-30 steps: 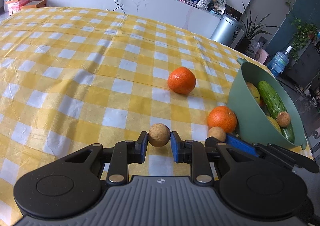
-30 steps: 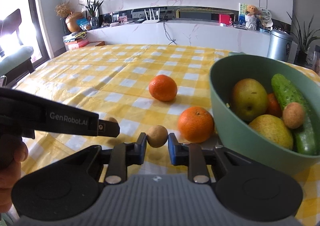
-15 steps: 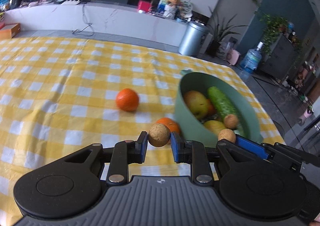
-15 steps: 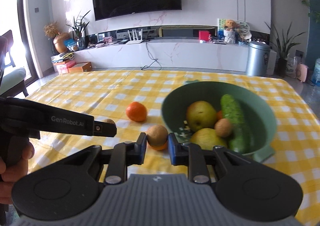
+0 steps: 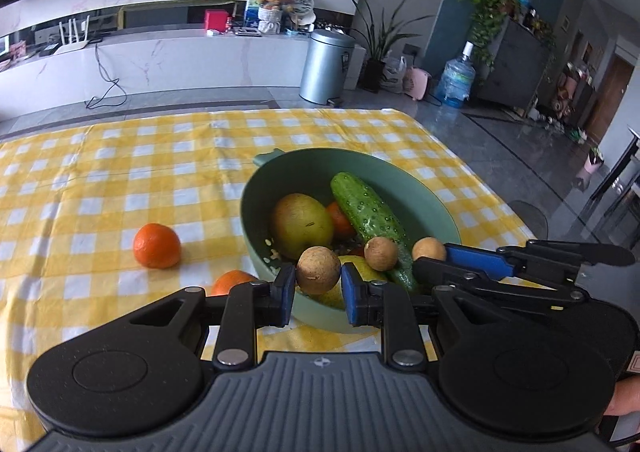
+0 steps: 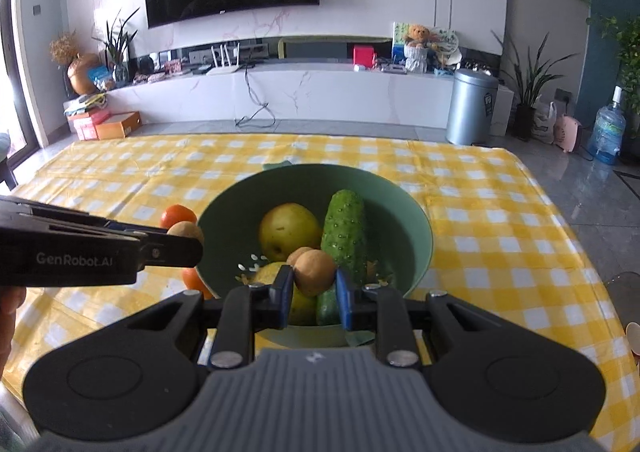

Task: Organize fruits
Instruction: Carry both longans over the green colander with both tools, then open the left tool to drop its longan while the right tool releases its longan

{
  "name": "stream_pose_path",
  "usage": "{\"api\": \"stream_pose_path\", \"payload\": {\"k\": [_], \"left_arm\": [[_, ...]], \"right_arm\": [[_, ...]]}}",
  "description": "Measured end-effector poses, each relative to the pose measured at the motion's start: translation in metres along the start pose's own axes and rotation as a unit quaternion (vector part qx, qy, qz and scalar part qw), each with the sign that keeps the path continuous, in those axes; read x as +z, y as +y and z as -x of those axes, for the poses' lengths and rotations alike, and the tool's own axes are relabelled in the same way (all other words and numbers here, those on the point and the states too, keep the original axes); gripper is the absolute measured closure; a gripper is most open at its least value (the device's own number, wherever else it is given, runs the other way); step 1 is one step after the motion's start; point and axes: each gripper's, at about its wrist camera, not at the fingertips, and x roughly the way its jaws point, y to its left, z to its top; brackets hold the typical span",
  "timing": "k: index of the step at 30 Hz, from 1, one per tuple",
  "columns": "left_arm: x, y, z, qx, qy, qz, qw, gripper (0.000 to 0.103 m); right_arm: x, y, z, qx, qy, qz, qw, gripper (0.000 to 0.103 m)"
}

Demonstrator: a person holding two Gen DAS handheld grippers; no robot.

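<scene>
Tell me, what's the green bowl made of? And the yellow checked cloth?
The green bowl looks like matte plastic: even color, soft dull shine, molded tab on its rim. The yellow checked cloth may be plastic-coated or thin fabric: it shows creases and a slight sheen.

Green bowl (image 5: 436, 208) on yellow-check cloth, holds a yellow-green pear (image 5: 302, 225), bumpy cucumber (image 5: 368, 212) lying aslant, a small brown fruit (image 5: 381, 253) resting on the cuke, bit of orange showing btwn pear & cuke. Two oranges on cloth L of bowl: one apart (image 5: 156, 245), other (image 5: 232, 281) just beside bowl wall. Two more brown round fruits held over bowl: one (image 5: 318, 269) near L rim, one (image 6: 315, 273) over centre.
</scene>
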Motion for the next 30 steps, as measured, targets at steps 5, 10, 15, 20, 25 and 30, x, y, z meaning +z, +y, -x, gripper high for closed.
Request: {"api": "stream_pose_path", "payload": {"k": [5,10,15,20,25,30], "left_arm": [[0.004,-0.003,-0.013,0.007,0.012,-0.024,0.9996,0.076],[0.008,0.000,-0.023,0.008,0.021,-0.048,0.9986,0.076],[0.010,0.004,-0.032,0.008,0.029,-0.060,0.9978,0.076],[0.014,0.009,-0.037,0.007,0.031,-0.070,0.9971,0.076],[0.018,0.010,-0.041,0.001,0.037,-0.081,0.9961,0.076],[0.019,0.015,-0.045,-0.008,0.040,-0.069,0.9968,0.075]], "right_arm": [[0.002,0.000,-0.022,0.012,0.025,-0.006,1.000,0.084],[0.005,0.001,-0.034,0.023,0.027,-0.004,0.999,0.084],[0.009,0.002,-0.044,0.033,0.025,-0.003,0.999,0.084],[0.010,0.000,-0.052,0.043,0.016,-0.012,0.999,0.084],[0.011,-0.004,-0.059,0.056,0.010,-0.024,0.998,0.084],[0.011,-0.006,-0.063,0.065,0.007,-0.032,0.997,0.083]]}}
